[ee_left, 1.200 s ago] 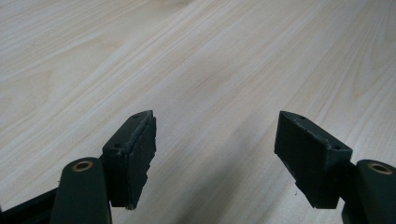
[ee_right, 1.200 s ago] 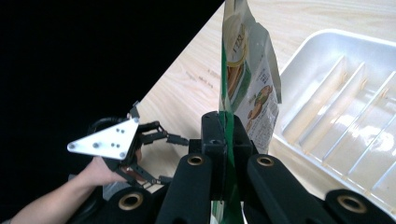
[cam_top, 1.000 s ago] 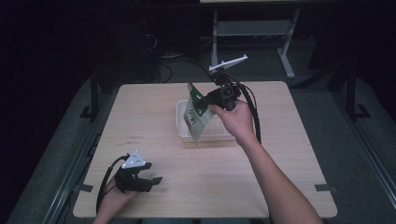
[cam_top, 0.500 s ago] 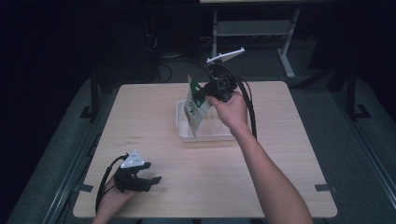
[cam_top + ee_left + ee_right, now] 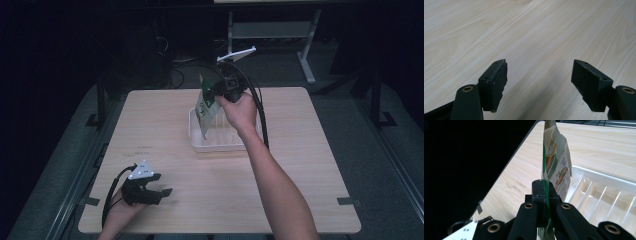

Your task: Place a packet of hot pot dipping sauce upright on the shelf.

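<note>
High view: a pale wood-grain tabletop (image 5: 310,165) with rounded corners fills the middle of the frame, dark floor around it. Just above the frame's centre sits a clear ribbed plastic tray (image 5: 220,142), shallow and rectangular. Over the tray's left part, the right gripper (image 5: 216,93) holds a flat green-and-white printed foil pouch (image 5: 205,110). The pouch hangs with its long axis close to upright, slightly tilted, top edge in the grip near the top centre of the frame, bottom corner pointing down toward the tray; whether that corner touches the tray cannot be told. A hand and black cables hide much of the gripper's body.

In the right gripper view the pouch (image 5: 554,165) is seen almost edge-on, a thin glossy sheet running up the middle of the frame, with its black fingers (image 5: 537,192) pressed together on its green edge. The print shows food pictures, but the lettering is too small to read. The tray (image 5: 604,195) lies at lower right, its ribs shining, cut off by the frame edge.

At the lower left of the high view the left gripper (image 5: 167,191), matte black with a grey three-cornered plate, rests low on the tabletop. In the left gripper view its blocky, rough-faced fingers (image 5: 496,82) stand wide apart with nothing but bare wood (image 5: 529,37) between them.
</note>
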{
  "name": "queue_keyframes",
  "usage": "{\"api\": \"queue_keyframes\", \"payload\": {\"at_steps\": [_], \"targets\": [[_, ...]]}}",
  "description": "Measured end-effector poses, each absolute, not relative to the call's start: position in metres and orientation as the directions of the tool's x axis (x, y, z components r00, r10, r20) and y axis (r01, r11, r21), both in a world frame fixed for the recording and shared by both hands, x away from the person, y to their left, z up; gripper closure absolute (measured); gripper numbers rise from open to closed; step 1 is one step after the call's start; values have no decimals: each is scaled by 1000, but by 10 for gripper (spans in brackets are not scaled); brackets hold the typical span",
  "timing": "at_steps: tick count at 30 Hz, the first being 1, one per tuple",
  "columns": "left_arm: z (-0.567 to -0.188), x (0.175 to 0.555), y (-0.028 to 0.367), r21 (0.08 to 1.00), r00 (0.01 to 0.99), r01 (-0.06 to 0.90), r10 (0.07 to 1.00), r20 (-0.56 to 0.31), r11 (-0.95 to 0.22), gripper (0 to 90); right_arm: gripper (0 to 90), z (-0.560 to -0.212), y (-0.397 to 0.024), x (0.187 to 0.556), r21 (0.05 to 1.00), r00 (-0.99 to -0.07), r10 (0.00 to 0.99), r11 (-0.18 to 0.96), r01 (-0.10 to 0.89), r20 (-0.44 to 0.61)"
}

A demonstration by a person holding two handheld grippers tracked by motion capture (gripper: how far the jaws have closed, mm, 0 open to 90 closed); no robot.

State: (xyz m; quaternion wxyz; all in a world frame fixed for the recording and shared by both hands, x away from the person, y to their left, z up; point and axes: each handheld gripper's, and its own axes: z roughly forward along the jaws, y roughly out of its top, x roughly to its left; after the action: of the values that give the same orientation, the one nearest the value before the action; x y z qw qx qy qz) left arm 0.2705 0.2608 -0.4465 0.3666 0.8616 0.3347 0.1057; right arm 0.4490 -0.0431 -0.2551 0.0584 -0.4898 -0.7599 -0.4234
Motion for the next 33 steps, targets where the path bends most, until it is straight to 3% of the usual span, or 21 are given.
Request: {"api": "queue_keyframes", "payload": {"at_steps": [33], "targets": [[-446,270,261,704,758,493,650,-59,-511,280,898,-286,-46,466,564,-399,765,57,824,506]]}}
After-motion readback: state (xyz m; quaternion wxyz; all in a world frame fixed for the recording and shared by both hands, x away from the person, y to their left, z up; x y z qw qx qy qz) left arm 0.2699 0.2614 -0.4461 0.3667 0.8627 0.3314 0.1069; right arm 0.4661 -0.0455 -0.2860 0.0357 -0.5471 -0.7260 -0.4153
